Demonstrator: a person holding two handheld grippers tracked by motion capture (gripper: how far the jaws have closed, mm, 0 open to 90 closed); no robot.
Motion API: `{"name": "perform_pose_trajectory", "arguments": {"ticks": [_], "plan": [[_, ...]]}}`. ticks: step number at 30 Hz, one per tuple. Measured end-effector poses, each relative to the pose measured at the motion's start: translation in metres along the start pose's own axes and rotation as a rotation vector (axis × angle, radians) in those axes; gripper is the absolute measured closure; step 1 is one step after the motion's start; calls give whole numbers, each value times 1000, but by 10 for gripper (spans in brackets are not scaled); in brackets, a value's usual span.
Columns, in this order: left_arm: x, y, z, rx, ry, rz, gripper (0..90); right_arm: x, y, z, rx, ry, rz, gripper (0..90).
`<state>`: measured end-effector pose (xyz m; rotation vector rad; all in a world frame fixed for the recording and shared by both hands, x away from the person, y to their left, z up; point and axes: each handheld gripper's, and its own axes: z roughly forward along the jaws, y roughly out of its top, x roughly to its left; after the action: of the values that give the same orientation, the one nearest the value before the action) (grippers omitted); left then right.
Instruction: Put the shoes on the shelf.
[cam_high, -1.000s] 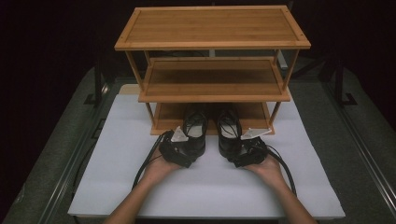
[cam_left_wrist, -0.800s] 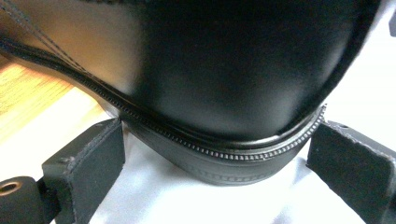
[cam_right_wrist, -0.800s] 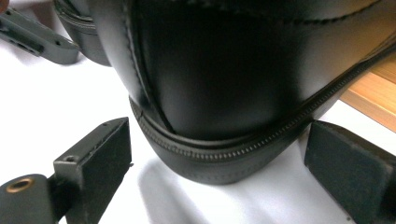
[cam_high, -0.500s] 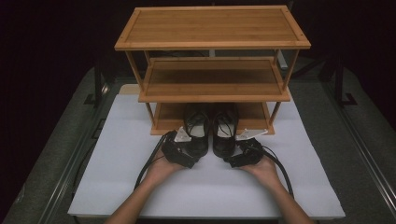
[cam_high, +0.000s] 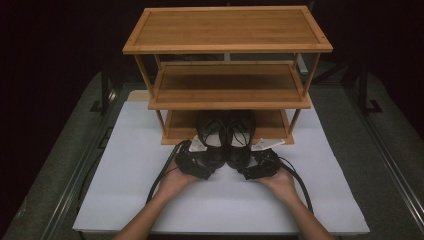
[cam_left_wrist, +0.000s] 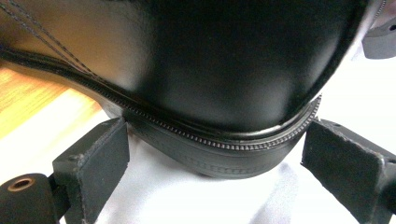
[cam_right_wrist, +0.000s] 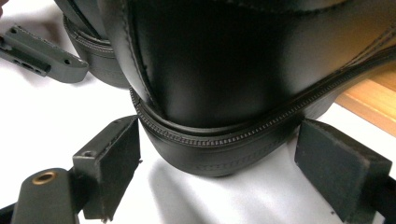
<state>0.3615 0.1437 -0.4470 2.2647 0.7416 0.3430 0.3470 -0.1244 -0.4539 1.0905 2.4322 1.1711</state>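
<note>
High view: pair of black shoes, left shoe (cam_high: 211, 142) and right shoe (cam_high: 239, 142), side by side, touching, toes under the bottom shelf (cam_high: 180, 131) of the bamboo rack (cam_high: 227, 30), heels out over the white mat (cam_high: 125, 150). Left gripper (cam_high: 196, 165) sits at the left shoe's heel, right gripper (cam_high: 257, 167) at the right shoe's heel; hands behind, toward the near edge.

Left gripper view: jaws wide, heel (cam_left_wrist: 224, 116) betw. them; left pad just at the sole edge, right pad w/ a small gap. No clamp seen.

Right gripper view: jaws have just been closing a bit, heel (cam_right_wrist: 219, 116) betw. them; pads close to the welt each side, not pressing.

Room: mat open left, right and near side; shelf posts flank the shoes.
</note>
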Motion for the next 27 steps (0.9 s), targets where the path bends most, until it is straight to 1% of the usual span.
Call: {"name": "perform_pose_trajectory", "arguments": {"ticks": [2,3,5,7,9,12,13,16,21,23,24,26,27], "plan": [[0,2,-3,-9,2,-3,73,0,2,-2,-14,-2,-5,144],[1,4,-5,-20,0,-10,73,0,3,-4,-25,-3,-6,144],[3,7,-7,-34,-11,-26,72,-1,7,-7,-47,1,4,144],[5,10,-10,-43,-16,-28,72,-3,10,-10,-60,7,13,144],[6,12,-11,-37,-15,-23,72,-4,11,-10,-62,13,19,144],[7,15,-13,-38,-14,-16,72,-4,13,-10,-50,5,15,143],[8,17,-13,-42,-17,-27,72,-4,13,-10,-52,8,14,143],[11,20,-14,-54,-20,-40,72,-7,16,-12,-59,16,27,143],[18,26,-12,-54,-13,-38,72,-13,23,-8,-61,14,40,143],[22,28,-10,-70,-10,-49,71,-16,25,-5,-59,13,47,143],[24,29,-8,-69,-11,-54,71,-17,25,-4,-60,13,50,143],[28,30,-6,-82,-7,-54,70,-20,28,-1,-60,9,48,143],[29,31,-5,-81,-8,-57,70,-22,30,1,-57,10,51,143]]}}
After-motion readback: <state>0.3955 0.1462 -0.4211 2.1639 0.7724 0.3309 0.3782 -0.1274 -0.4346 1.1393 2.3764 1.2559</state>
